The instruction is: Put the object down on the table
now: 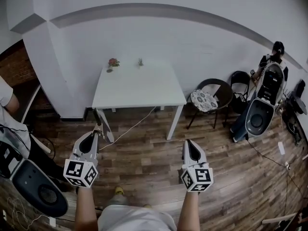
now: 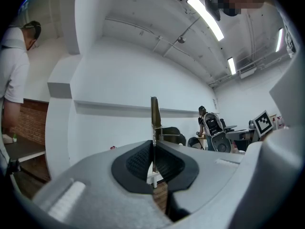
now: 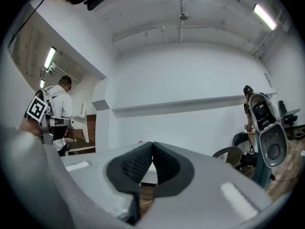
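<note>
Two grippers, one item carried.
Left gripper (image 2: pixel 153 149) pinches a thin, flat, dark tool with metal collar (image 2: pixel 155 113) by its lower end; judged light, stiff, apt to pivot. Right gripper (image 3: pixel 152 149) pressed together, empty. White square table (image 1: pixel 139 88) well ahead.

The person is wearing a pale grey top (image 1: pixel 137 221) and a yellow shoe (image 1: pixel 118 190). The left gripper (image 1: pixel 96 134) and right gripper (image 1: pixel 188 142) are each showing a smooth light-grey shell tapering toward the jaws, with a dark recess on top. Black pads (image 2: pixel 138 162) with a fine ribbed texture are lining the jaws. A cube (image 1: pixel 81 173) with black-and-white square markers is sitting at each gripper's rear.
</note>
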Available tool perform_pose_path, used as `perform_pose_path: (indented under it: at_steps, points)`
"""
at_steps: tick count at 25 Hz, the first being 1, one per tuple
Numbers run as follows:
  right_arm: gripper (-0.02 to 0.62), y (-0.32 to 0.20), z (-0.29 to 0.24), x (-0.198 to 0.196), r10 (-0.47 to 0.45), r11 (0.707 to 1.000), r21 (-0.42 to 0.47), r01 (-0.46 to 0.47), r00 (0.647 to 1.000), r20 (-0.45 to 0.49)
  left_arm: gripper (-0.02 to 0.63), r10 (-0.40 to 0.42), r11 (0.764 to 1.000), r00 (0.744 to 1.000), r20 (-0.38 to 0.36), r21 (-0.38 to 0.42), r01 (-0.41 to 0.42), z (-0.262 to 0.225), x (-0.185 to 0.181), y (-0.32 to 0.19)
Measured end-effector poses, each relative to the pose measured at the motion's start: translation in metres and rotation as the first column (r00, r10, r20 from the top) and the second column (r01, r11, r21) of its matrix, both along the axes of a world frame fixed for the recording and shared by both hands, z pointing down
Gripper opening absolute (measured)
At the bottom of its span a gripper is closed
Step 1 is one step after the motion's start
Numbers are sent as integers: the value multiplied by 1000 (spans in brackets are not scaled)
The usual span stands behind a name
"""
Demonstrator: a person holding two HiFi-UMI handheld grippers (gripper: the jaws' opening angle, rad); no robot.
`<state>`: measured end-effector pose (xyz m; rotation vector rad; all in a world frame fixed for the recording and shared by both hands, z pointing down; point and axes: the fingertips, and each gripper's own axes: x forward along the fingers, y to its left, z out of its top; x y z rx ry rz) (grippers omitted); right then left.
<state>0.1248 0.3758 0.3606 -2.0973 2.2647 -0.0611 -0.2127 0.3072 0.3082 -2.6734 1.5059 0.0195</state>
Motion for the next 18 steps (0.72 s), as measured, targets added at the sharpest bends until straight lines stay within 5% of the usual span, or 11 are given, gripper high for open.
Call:
perform_pose_path:
  at_steps: [18]
  points:
    - [3, -124, 28, 6, -36, 998, -53, 35, 999, -11, 9, 2, 1000, 1000, -8, -31, -2, 28, 18, -120]
